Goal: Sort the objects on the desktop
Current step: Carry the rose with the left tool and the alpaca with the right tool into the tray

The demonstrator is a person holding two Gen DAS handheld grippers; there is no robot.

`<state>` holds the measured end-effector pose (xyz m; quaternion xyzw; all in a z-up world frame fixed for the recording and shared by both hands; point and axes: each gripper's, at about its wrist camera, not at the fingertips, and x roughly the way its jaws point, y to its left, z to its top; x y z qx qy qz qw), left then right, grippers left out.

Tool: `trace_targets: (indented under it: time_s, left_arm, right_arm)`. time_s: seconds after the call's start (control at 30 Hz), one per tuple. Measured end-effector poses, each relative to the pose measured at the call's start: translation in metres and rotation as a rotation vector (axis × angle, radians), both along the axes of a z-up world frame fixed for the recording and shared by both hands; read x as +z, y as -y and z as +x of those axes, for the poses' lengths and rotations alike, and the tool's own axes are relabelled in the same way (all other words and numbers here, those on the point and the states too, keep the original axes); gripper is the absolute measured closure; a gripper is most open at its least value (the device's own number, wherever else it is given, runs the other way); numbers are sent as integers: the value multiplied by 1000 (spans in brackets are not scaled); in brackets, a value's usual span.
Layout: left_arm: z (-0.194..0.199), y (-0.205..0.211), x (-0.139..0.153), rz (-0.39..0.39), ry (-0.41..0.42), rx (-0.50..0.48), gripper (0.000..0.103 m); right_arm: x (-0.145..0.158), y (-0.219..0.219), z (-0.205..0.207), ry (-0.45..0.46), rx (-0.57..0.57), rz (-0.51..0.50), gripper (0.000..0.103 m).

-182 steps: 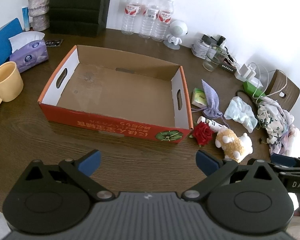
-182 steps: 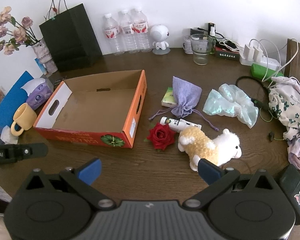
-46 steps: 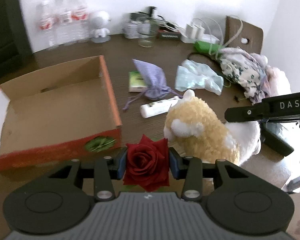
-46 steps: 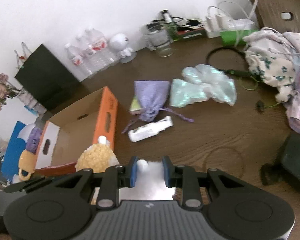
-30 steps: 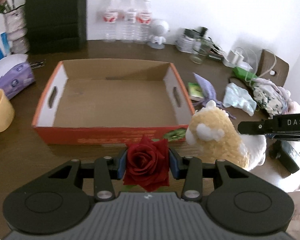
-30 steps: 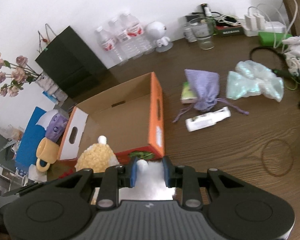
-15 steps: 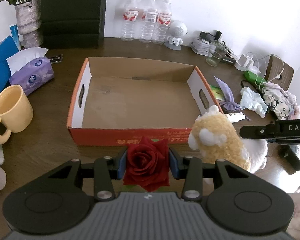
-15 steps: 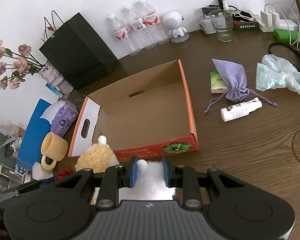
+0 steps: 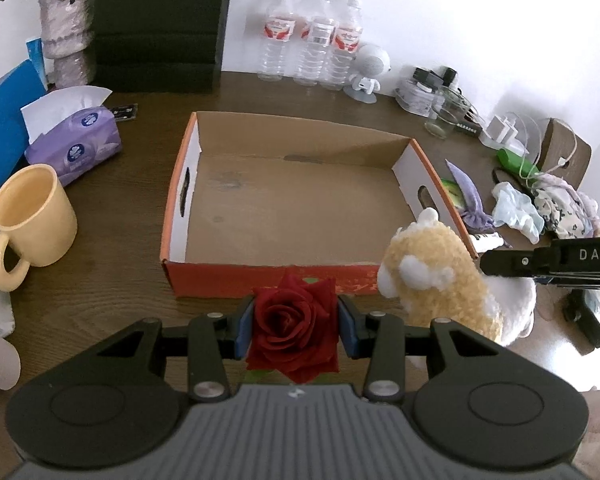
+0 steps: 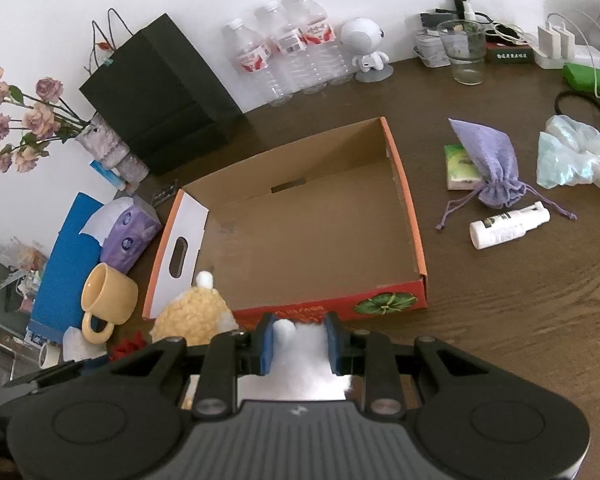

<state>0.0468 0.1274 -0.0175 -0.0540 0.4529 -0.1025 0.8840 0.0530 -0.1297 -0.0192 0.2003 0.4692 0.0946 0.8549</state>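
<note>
My left gripper [image 9: 296, 326] is shut on a red rose [image 9: 294, 330], held just in front of the near wall of an orange cardboard box [image 9: 300, 276] whose floor is bare. To its right hangs a tan and white plush sheep [image 9: 436, 280], carried by the right gripper. In the right wrist view my right gripper [image 10: 299, 342] is shut on the sheep's white rear [image 10: 304, 364], with the tan head [image 10: 194, 314] sticking out to the left, near the front wall of the box [image 10: 384, 304].
Left of the box stand a yellow mug [image 9: 28, 216] and a purple tissue pack [image 9: 76, 146]. To its right lie a lilac pouch [image 10: 490, 164], a white spray bottle [image 10: 508, 226] and a green packet [image 10: 458, 166]. Water bottles [image 9: 312, 36] and a black bag [image 9: 160, 24] line the back wall.
Both grippers have swung left across the table with the rose and the sheep, so the box now sits centred ahead of them. Neither grip has altered.
</note>
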Motion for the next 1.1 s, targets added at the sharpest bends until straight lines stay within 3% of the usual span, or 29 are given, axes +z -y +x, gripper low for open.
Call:
trace_targets:
  time_s: [0.6, 1.1]
  left_arm:
    - [43, -10, 6, 18, 44, 16, 61]
    - [121, -8, -8, 65, 56, 1, 61]
  right_arm:
    - [5, -16, 51, 27, 36, -2, 78]
    - [-12, -26, 129, 23, 44, -9, 78]
